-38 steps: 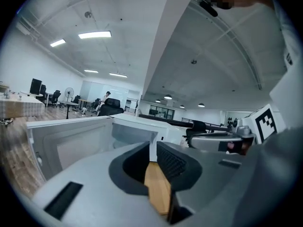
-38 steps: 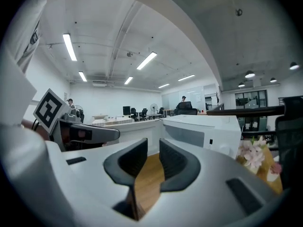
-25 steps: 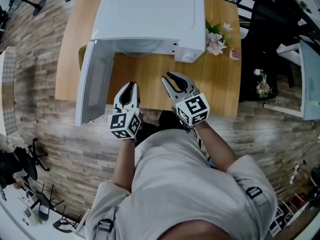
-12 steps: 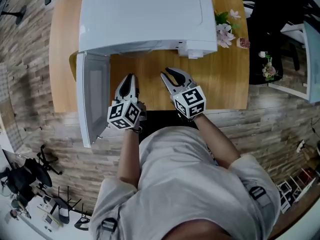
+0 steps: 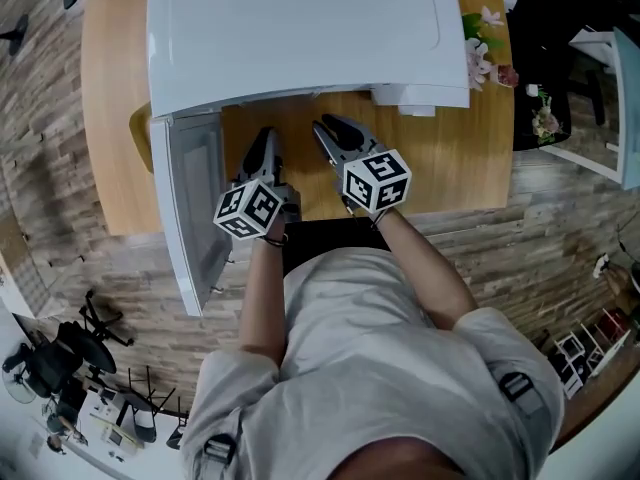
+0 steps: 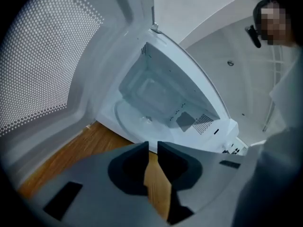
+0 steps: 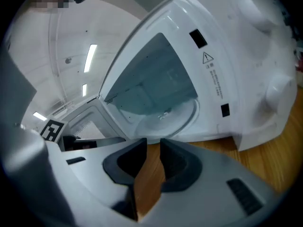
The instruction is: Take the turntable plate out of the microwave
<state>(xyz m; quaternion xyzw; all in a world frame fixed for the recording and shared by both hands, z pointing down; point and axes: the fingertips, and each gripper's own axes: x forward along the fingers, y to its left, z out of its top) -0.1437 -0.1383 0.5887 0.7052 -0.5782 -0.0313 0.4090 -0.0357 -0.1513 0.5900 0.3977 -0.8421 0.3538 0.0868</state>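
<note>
Head view: the left gripper (image 5: 265, 138) and right gripper (image 5: 325, 128) sit side by side over the wooden table (image 5: 440, 158), just in front of the open microwave (image 5: 300, 28). Its door (image 5: 195, 198) is swung out on the left. The microwave's top hides the plate.

Left gripper view: the left gripper's (image 6: 152, 148) jaws have just been opening and stand a narrow slit apart, with only table wood between them. The turntable plate (image 6: 137, 122) lies on the cavity floor ahead, untouched.

Right gripper view: the right gripper's (image 7: 154, 145) jaws are slightly parted and empty. The turntable plate (image 7: 170, 119) lies inside the cavity beyond the tips, apart from them.
</note>
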